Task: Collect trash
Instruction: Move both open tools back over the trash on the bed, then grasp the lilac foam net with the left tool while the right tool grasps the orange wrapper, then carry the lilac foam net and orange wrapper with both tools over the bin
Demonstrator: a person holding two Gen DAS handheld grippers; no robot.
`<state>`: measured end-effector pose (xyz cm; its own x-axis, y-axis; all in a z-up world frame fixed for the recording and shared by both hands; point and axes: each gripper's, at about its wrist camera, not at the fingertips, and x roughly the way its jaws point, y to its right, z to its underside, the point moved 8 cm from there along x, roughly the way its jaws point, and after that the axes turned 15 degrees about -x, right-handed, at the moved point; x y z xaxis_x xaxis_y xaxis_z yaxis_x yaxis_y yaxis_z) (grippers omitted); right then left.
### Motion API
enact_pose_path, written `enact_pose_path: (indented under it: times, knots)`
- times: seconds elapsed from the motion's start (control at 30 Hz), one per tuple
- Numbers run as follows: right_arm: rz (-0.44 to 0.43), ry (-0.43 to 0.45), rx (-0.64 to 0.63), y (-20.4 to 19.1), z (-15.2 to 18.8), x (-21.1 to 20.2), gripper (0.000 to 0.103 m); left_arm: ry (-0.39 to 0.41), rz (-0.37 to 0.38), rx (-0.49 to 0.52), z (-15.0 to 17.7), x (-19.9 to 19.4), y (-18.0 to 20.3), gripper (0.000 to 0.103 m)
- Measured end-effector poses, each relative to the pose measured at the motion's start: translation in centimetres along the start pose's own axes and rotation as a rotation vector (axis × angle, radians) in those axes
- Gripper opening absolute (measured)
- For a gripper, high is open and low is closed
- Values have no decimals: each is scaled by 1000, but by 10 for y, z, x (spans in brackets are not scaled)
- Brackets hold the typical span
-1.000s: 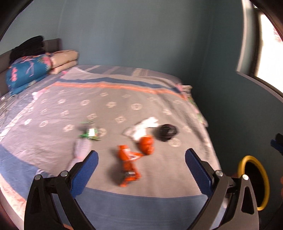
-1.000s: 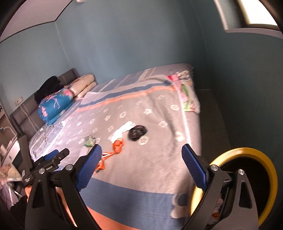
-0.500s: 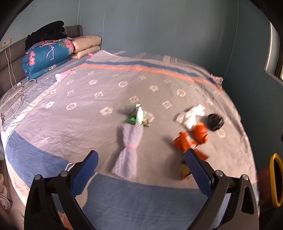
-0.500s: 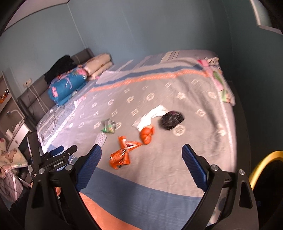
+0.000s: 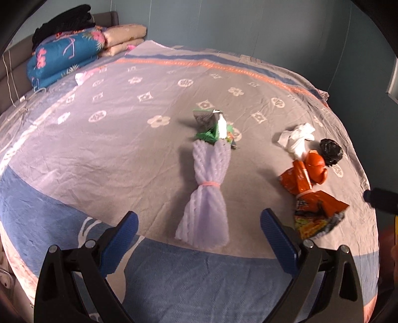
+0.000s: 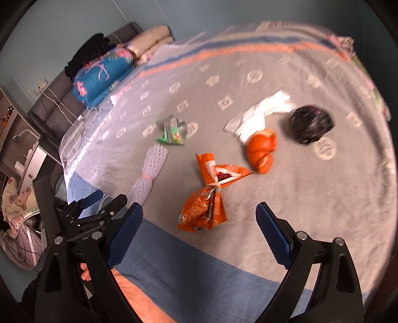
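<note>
Trash lies on the bed's grey patterned cover (image 5: pixel 112 154). A pale purple foam net tied with a rubber band (image 5: pixel 207 191) lies just ahead of my open, empty left gripper (image 5: pixel 199 223). Beyond it is a green wrapper (image 5: pixel 215 129). An orange snack bag (image 6: pixel 211 196) lies just ahead of my open, empty right gripper (image 6: pixel 199 218); it also shows in the left wrist view (image 5: pixel 313 198). Farther off are an orange ball-like piece (image 6: pixel 262 151), crumpled white paper (image 6: pixel 261 114) and a black crumpled bag (image 6: pixel 311 124). The foam net (image 6: pixel 149 171) and left gripper (image 6: pixel 97 206) show in the right wrist view.
Folded blue floral bedding (image 5: pixel 62 57), beige pillows (image 5: pixel 124 37) and black clothes (image 5: pixel 64 22) are stacked at the bed's head. A white cable (image 6: pixel 74 129) lies at the bed's left edge. Furniture and a bear-print cloth (image 6: pixel 17 198) stand left of the bed. Teal walls surround.
Both grippers have moved closer to the bed and lower. The foam net now lies centred ahead of the left gripper, the orange bag ahead of the right. The yellow-rimmed bin has left view.
</note>
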<state>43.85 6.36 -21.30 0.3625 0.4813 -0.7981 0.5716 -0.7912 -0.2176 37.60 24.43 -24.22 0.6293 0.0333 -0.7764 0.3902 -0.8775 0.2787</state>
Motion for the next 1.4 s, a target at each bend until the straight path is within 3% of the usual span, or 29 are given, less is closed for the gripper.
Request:
enact_pose_path:
  times: [0.2, 0.4, 0.6, 0.67, 0.73, 0.8, 1.0, 1.4]
  knots:
    - [-2, -74, 18, 5, -2, 52, 88, -25, -9, -12, -2, 24, -6, 95]
    - [-16, -130, 19, 12, 2, 87, 80, -51, 9, -10, -2, 45, -1, 94]
    - [-22, -143, 26, 21, 5, 103, 70, -75, 34, 0, 2, 54, 6, 69]
    - [-30, -154, 24, 22, 7, 108, 63, -82, 26, 6, 4, 57, 6, 50]
    - [-18, -156, 20, 24, 7, 110, 50, -96, 23, 3, 6, 60, 5, 36]
    - [-19, -153, 18, 24, 8, 110, 40, -95, 30, -7, 6, 59, 3, 30]
    - [-26, -143, 40, 27, 10, 99, 25, -64, 53, -13, 2, 43, 2, 28]
    - [-1, -55, -20, 20, 10, 22, 24, -14, 61, -16, -5, -6, 7, 28]
